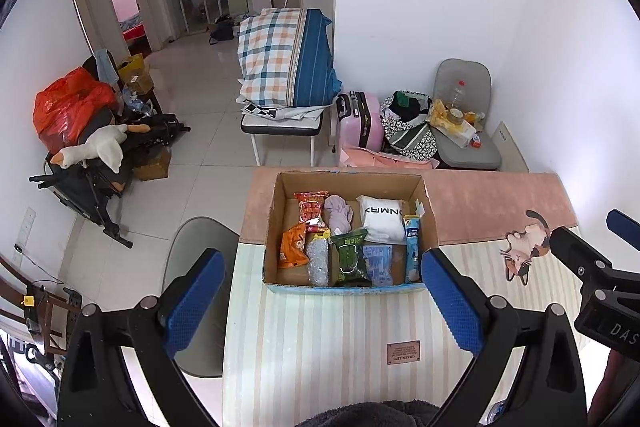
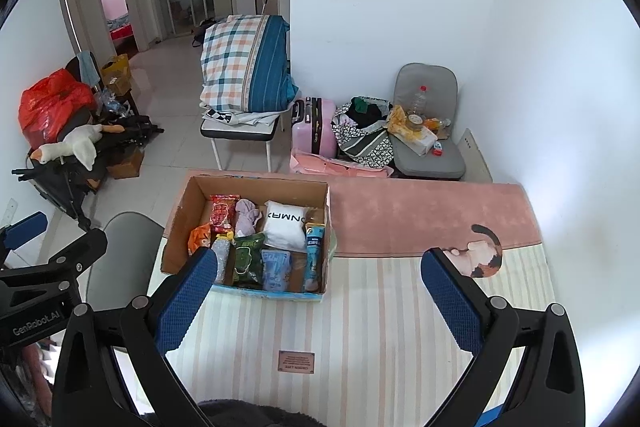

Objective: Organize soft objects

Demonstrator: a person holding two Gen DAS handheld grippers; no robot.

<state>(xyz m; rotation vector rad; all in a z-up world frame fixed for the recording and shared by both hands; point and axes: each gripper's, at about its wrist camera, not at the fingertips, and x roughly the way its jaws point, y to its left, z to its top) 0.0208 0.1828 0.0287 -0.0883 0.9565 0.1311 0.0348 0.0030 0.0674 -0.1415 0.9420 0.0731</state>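
Both hand-held grippers are hovering above the near edge of the striped surface [image 2: 360,307], the left hand-held gripper [image 1: 320,291] spread wide and empty, the right hand-held gripper [image 2: 320,291] likewise gaping with nothing in it. The cardboard box [image 1: 276,227] is sitting toward the far left of the surface, packets lying inside with long axes mostly running near-to-far. This looks like a pause between picks; next is probably reaching in for the lilac cloth [image 1: 338,213], crumpled at the back.

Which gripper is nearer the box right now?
Left. The left gripper is centred right before the box; the right gripper sits off to its right, over the mat.
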